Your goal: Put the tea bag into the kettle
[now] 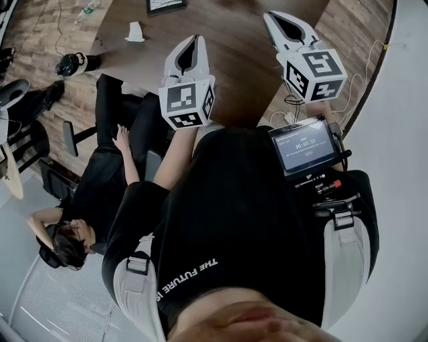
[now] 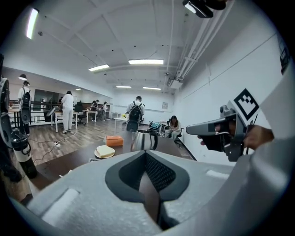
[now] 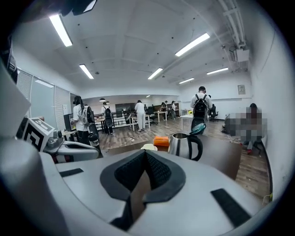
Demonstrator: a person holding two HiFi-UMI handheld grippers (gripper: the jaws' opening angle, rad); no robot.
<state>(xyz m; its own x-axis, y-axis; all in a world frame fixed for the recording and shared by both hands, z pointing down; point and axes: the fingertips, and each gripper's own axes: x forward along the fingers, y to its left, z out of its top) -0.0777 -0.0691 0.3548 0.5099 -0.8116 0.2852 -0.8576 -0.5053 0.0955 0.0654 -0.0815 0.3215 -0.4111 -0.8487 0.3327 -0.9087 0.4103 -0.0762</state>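
Observation:
A steel kettle [image 2: 144,140] [image 3: 184,145] with a black handle stands far off on the brown table [image 1: 234,60]; its teal lid [image 3: 199,129] is raised. I cannot make out a tea bag for certain; a small white piece [image 1: 134,32] lies on the table's far left. My left gripper [image 1: 194,39] [image 2: 145,153] is held in the air over the near table edge, jaws shut on nothing. My right gripper [image 1: 271,15] [image 3: 145,152] hovers beside it, a bit further forward, also shut and empty. Each gripper shows in the other's view: the right gripper [image 2: 198,130], the left gripper [image 3: 69,150].
An orange box [image 2: 114,140] [image 3: 161,141] and a plate with a pale yellow item [image 2: 105,151] [image 3: 149,147] sit left of the kettle. A person sits on a chair [image 1: 100,180] at my left. A screen device [image 1: 305,145] hangs at my chest. Other people stand at tables behind.

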